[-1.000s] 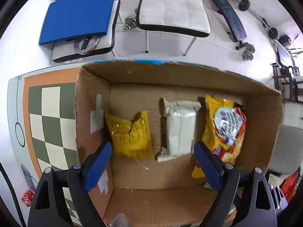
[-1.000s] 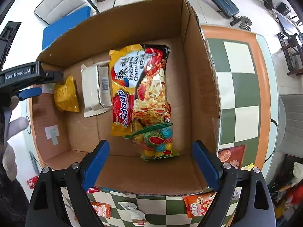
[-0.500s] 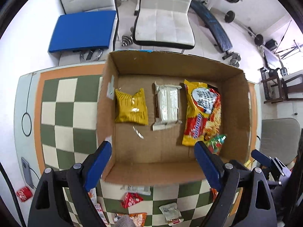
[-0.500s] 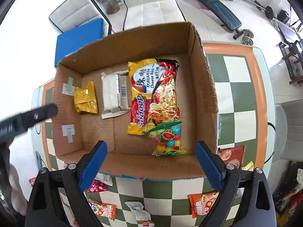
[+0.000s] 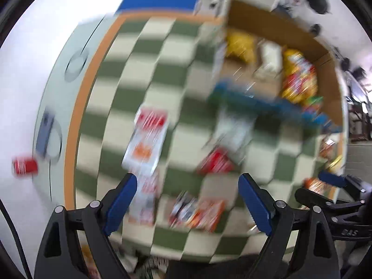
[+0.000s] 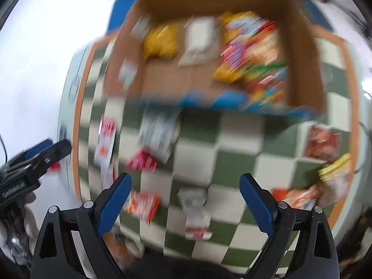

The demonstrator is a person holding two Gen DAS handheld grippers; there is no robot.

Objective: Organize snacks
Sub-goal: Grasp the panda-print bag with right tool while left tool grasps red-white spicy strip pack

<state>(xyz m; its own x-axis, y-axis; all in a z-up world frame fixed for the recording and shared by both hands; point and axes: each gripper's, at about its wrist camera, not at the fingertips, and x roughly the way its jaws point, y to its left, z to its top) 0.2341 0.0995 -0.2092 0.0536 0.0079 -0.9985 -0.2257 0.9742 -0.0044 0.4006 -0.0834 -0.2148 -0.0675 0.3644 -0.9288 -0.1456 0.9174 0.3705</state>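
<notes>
No legible text; frames blurred.

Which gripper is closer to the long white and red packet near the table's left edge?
Left. The left gripper is open just below that white and red packet. The right gripper, also open, sits further right of it, nearer the table's middle.

Packets point(image 6: 197, 37) in box point(image 6: 302, 46) — more before it, on table point(image 6: 232, 162).
</notes>
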